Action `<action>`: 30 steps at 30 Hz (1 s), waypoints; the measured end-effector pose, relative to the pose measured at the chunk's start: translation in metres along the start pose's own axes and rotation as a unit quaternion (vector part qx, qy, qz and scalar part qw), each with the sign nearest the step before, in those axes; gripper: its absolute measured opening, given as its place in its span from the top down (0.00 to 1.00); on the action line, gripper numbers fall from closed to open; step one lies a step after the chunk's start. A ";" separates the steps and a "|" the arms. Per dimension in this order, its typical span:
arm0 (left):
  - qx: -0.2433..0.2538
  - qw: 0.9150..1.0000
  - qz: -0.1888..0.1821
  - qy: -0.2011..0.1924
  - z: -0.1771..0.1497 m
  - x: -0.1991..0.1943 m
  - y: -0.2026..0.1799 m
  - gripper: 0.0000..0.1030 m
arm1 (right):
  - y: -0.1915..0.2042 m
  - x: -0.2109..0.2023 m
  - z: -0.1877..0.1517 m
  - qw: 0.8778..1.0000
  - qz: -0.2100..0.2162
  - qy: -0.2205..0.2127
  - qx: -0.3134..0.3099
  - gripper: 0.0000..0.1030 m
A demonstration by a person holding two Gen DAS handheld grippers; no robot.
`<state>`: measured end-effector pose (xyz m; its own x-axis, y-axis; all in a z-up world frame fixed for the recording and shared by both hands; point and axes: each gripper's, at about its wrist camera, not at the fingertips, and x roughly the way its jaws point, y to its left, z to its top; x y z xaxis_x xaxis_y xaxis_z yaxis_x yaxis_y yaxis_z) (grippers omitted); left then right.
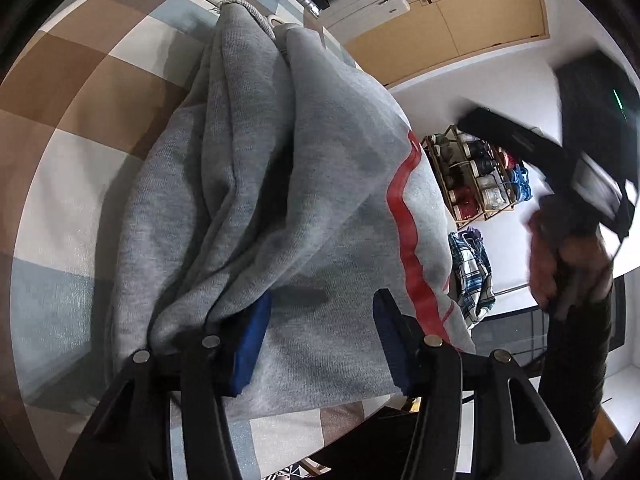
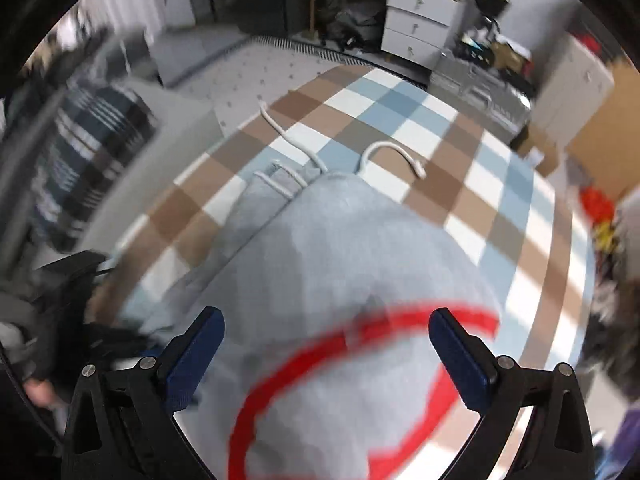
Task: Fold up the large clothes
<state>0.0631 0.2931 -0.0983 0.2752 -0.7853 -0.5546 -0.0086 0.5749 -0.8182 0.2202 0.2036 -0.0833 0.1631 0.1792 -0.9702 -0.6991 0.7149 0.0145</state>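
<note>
A grey hoodie (image 1: 280,200) with a red print (image 1: 408,232) lies bunched in folds on a brown, blue and white checked cover (image 1: 80,120). My left gripper (image 1: 320,340) is low over its near end. Its blue pads stand apart with a flat stretch of grey cloth between them, not pinched. The right wrist view is motion-blurred. There my right gripper (image 2: 326,352) hovers above the hoodie (image 2: 340,280), jaws wide and holding nothing. White drawstrings (image 2: 400,152) trail from the hood onto the cover (image 2: 500,220). A hand (image 1: 568,256) holds the right gripper off the cover's right edge.
Past the cover's right edge stand a rack of shoes (image 1: 480,184) and a plaid garment (image 1: 472,276) on the floor. White drawers (image 2: 420,20) and cluttered boxes (image 2: 568,80) line the far side. A striped dark bundle (image 2: 92,128) sits off the left edge.
</note>
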 end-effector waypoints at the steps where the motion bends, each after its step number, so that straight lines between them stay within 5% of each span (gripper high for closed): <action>1: 0.000 1.000 -0.001 0.001 -0.002 0.002 0.003 0.53 | 0.014 0.018 0.011 0.999 -0.022 0.009 -0.031 0.00; 4: 0.001 1.000 -0.004 0.004 -0.004 -0.001 0.010 0.53 | 0.031 0.063 0.022 0.991 -0.080 0.061 -0.091 0.01; 9: 0.003 1.000 -0.009 0.010 -0.004 -0.008 0.016 0.53 | 0.025 0.104 0.023 0.988 -0.059 0.123 -0.075 0.00; 15: 0.011 1.000 -0.004 0.012 -0.002 -0.008 0.014 0.53 | 0.006 0.098 0.016 0.996 -0.029 0.084 -0.017 0.00; 18: 0.018 1.000 0.002 0.010 -0.006 -0.009 0.011 0.53 | -0.022 0.070 0.012 0.997 0.043 0.033 0.055 0.00; 21: 0.021 1.000 0.008 0.007 -0.008 -0.011 0.010 0.53 | -0.046 0.027 -0.004 0.980 0.151 0.008 0.128 0.00; 26: 0.031 0.999 0.028 0.003 -0.015 -0.010 0.001 0.53 | -0.014 -0.014 -0.035 0.998 0.058 0.003 -0.037 0.00; 30: 0.039 0.998 0.039 0.000 -0.018 -0.008 -0.007 0.53 | -0.018 0.018 -0.053 0.996 0.043 0.071 -0.025 0.00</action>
<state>0.0438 0.2906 -0.0907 0.2772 -0.7372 -0.6162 0.0439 0.6504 -0.7583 0.1986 0.1583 -0.1135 0.0032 0.1394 -0.9902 -0.7404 0.6660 0.0914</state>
